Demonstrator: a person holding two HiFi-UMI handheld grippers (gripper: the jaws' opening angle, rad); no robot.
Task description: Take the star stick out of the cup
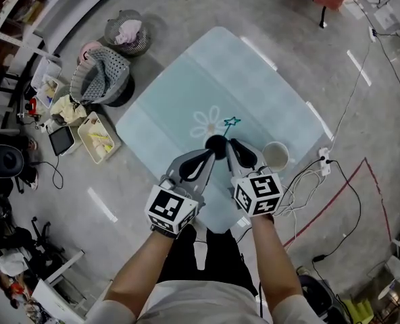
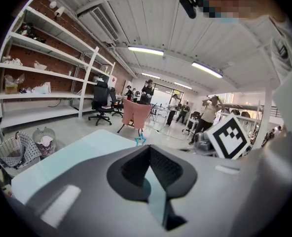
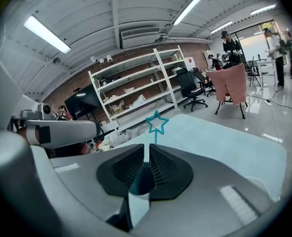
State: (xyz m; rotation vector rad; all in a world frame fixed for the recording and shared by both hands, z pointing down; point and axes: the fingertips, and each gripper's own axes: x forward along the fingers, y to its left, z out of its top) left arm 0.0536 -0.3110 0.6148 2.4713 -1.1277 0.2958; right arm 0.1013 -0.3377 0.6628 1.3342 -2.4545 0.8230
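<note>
While we are holding the star stick (image 3: pixel 156 124) in the right tongs (image 3: pixel 146 151), whose jaws are pressing together on its thin stem below the star, the stick is standing upright above the bench (image 1: pixel 220 73). It is clear of the cup (image 1: pixel 276 156), which is sitting on the bench just beside the right tongs. The left tongs (image 2: pixel 148 149) are closed at the tips, and we are seeing nothing between them; they are hovering close beside the right ones.

We are judging that the main risk is coming from the grip. The stem is very thin and only the tips are pinching it, so it may be turning or slipping down if we are moving fast or loosening the jaws. Because the two tongs are almost touching, the left one may also be knocking the stem sideways. The cup is looking light and is standing not far from the bench edge, so a careless swing of the right tongs may be pushing it off.
</note>
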